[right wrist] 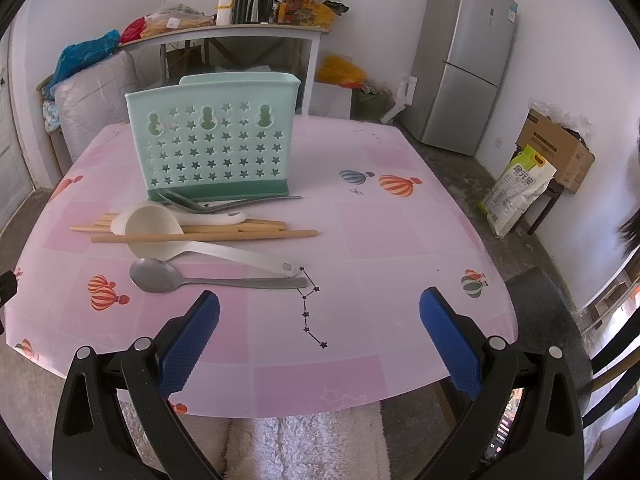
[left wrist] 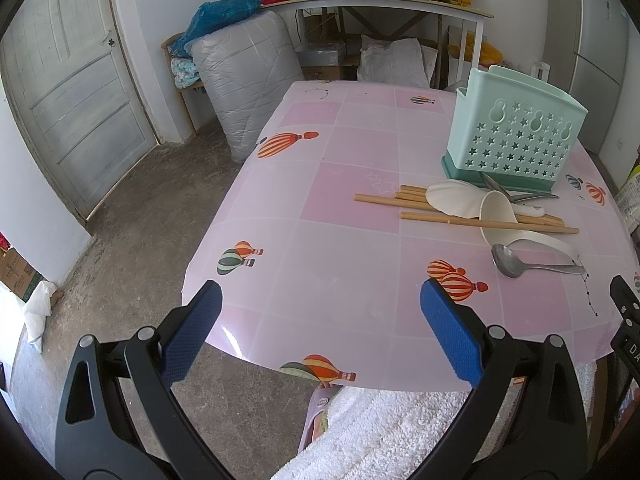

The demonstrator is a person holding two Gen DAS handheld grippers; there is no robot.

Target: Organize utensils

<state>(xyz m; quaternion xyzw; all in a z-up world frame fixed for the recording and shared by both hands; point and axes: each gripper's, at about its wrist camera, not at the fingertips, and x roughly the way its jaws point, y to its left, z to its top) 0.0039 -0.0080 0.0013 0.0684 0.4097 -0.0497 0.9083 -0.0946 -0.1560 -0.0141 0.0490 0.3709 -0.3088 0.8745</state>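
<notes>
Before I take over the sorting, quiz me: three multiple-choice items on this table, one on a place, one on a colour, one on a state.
1. Where is the metal spoon?
A. in the caddy
B. on the table, nearest the grippers
C. on the floor

2. What colour is the caddy?
A. mint green
B. red
C. black

3. How are the left gripper and the right gripper?
A. both open and empty
B. both shut on chopsticks
C. one holds a ladle

Answers: 1 B, it lies flat in front of the white ladle. 2 A, pale green walls with star holes. 3 A, the fingers stand wide apart with nothing between them.
</notes>
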